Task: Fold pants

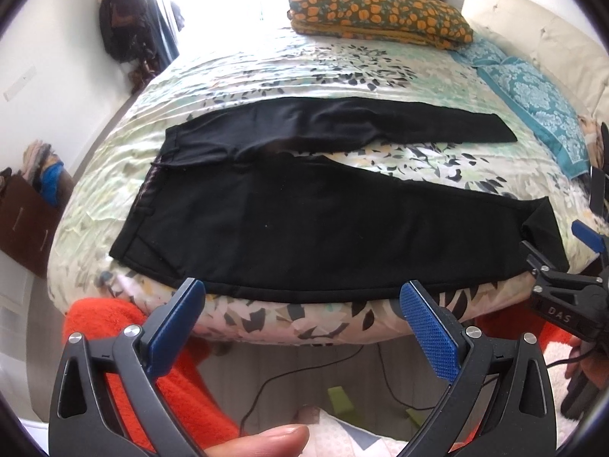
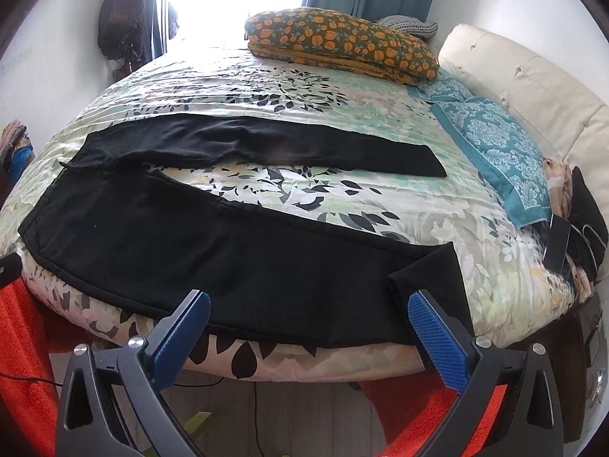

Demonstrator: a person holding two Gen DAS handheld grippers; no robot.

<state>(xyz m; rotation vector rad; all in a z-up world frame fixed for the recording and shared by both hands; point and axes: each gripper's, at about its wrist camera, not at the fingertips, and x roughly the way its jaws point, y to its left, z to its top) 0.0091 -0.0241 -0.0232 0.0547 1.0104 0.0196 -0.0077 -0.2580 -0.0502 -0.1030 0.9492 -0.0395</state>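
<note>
We see the black pants spread flat on the bed, legs splayed apart. Left gripper and right gripper both gape wide, empty, at the near edge. Near hem folded over, underside hidden.

The letters "DAS" stand in white on the right tongs black body.
</note>
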